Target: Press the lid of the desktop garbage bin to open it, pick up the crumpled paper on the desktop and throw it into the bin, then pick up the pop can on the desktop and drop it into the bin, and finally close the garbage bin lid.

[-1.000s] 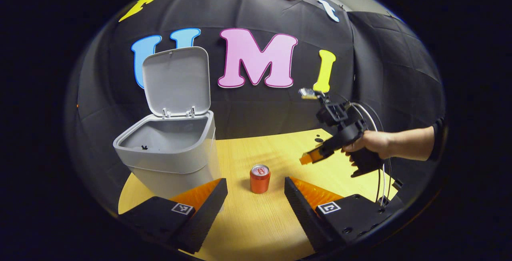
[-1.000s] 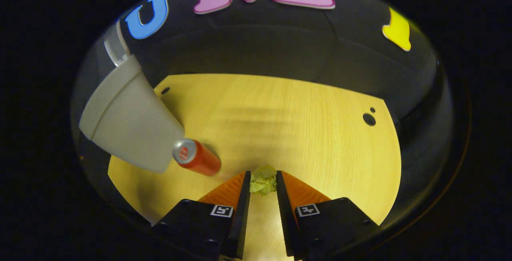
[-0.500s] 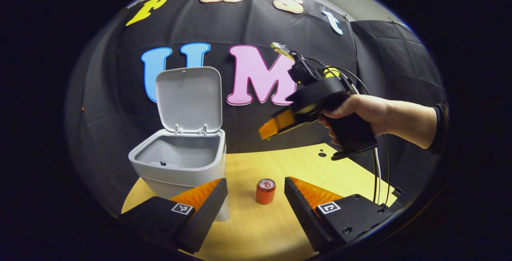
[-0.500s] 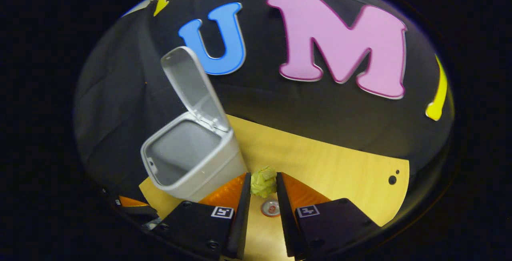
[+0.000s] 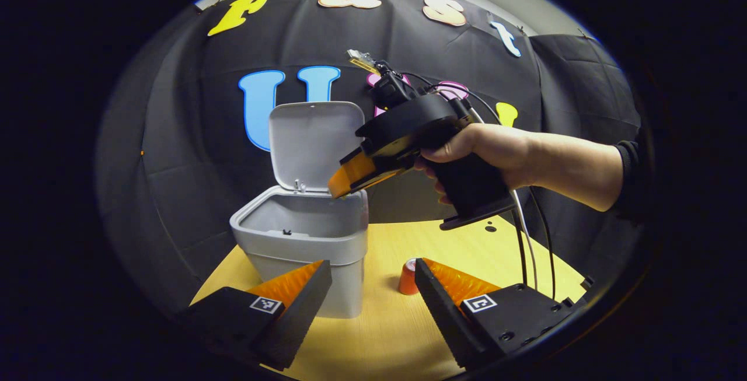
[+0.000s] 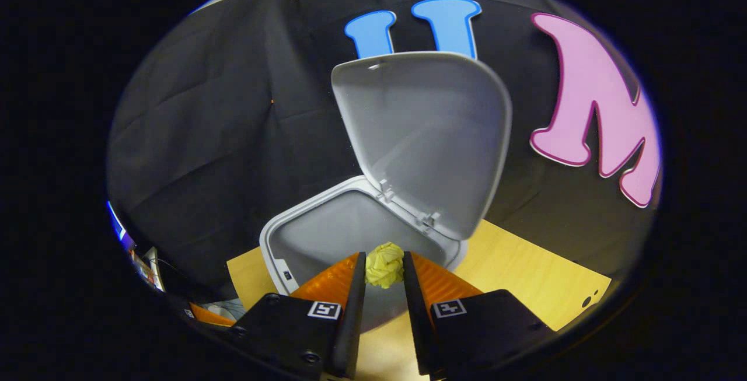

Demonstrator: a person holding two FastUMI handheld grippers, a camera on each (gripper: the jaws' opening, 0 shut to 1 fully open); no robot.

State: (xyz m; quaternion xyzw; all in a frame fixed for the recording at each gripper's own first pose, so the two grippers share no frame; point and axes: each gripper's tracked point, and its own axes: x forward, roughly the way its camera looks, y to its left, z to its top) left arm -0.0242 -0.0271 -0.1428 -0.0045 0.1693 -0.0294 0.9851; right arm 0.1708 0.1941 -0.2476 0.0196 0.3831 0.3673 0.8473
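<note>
The grey bin [image 5: 303,241] stands on the wooden table with its lid [image 5: 312,142] swung up. In the right gripper view my right gripper [image 6: 384,267] is shut on the yellow-green crumpled paper [image 6: 384,265], held above the open bin [image 6: 327,235] beside its raised lid [image 6: 420,136]. The left gripper view shows that right gripper [image 5: 344,179] in a hand, its tips over the bin's right rim. My left gripper [image 5: 373,279] is open near the table's front. The red pop can [image 5: 408,276] stands upright, partly hidden behind the left gripper's right finger.
The wooden table [image 5: 379,322] runs forward from the bin, with small holes [image 5: 490,228] at its far right. A forearm [image 5: 572,162] reaches in from the right. Black cables [image 5: 528,241] hang from the right gripper toward the table.
The right gripper has carried the crumpled paper up and leftward from over the table to above the open bin. The left gripper's view has shifted, so the can now sits by its right finger.
</note>
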